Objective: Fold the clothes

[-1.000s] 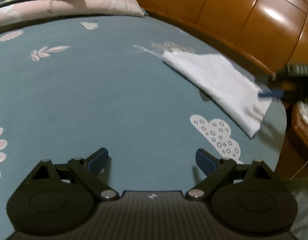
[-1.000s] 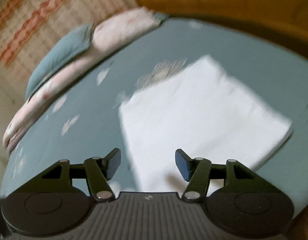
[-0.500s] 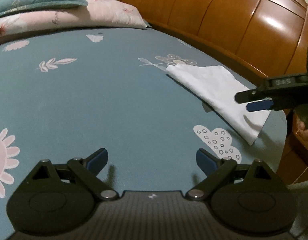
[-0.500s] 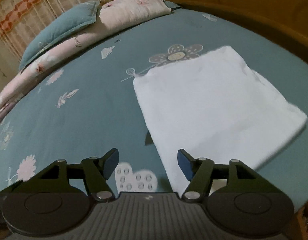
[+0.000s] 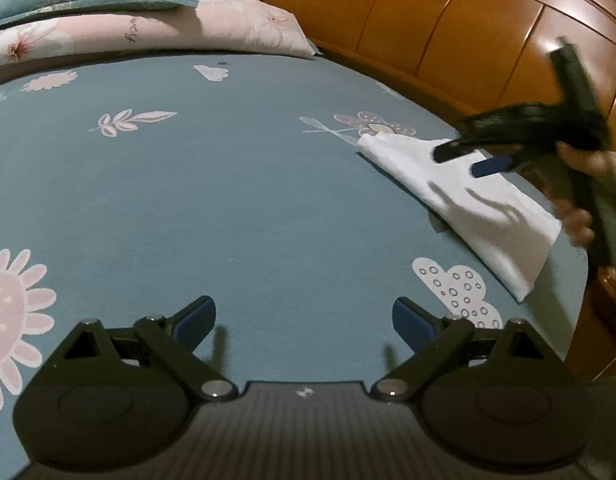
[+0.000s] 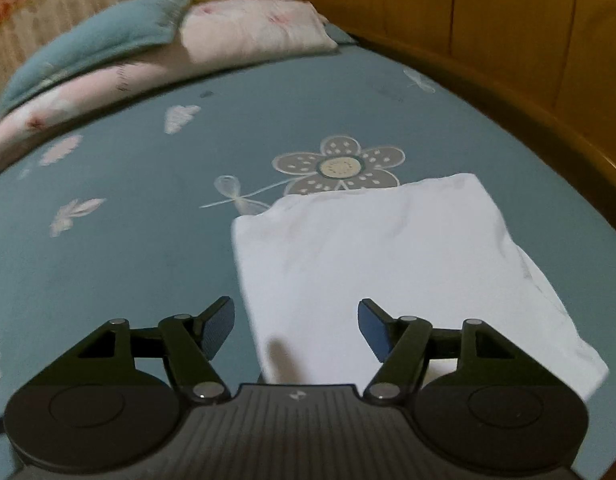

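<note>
A white folded garment (image 6: 396, 264) lies flat on the blue patterned bed sheet (image 6: 127, 248), near the bed's right corner; it also shows in the left wrist view (image 5: 480, 216). My right gripper (image 6: 293, 326) is open and empty, hovering just above the garment's near left edge. In the left wrist view the right gripper (image 5: 472, 160) hangs over the garment, held by a hand (image 5: 580, 200). My left gripper (image 5: 303, 324) is open and empty over bare sheet, well left of the garment.
A wooden headboard (image 5: 448, 40) runs along the right side of the bed. Pink and teal pillows (image 5: 107, 20) are stacked at the far end. The bed's corner edge drops off right of the garment (image 5: 576, 300).
The right gripper has moved forward and up over the garment, its fingers still open. The left gripper has tilted up slightly, showing more of the pillows. The garment has not moved.
</note>
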Tool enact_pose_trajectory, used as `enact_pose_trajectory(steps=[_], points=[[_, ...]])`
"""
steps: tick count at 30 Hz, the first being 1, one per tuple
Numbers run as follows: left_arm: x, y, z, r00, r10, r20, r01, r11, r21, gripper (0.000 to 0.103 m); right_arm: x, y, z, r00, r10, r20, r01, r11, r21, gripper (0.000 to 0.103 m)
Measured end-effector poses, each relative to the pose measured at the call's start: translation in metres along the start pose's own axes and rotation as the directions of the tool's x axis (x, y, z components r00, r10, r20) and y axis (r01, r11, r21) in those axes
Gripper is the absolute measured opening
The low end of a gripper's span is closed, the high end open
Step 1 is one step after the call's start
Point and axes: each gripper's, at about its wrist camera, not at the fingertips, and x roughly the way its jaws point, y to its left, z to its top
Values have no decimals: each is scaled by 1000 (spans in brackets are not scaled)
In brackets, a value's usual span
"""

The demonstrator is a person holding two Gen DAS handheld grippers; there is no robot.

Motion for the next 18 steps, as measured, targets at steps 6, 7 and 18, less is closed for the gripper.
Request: enact_pose_trajectory(steps=[6, 7, 18], points=[[4, 1, -1, 1000, 13, -14, -13, 1000, 2, 95, 35, 3, 6, 998, -57, -28, 57, 998, 5, 74], [4, 2, -1, 1000, 15, -16, -15, 1000, 3, 95, 33, 5, 8, 999, -44, -14, 44, 999, 3, 74], [6, -9, -5, 999, -2, -35, 4, 998, 56, 95, 69, 20, 33, 992, -126, -9, 125, 991, -44, 77]])
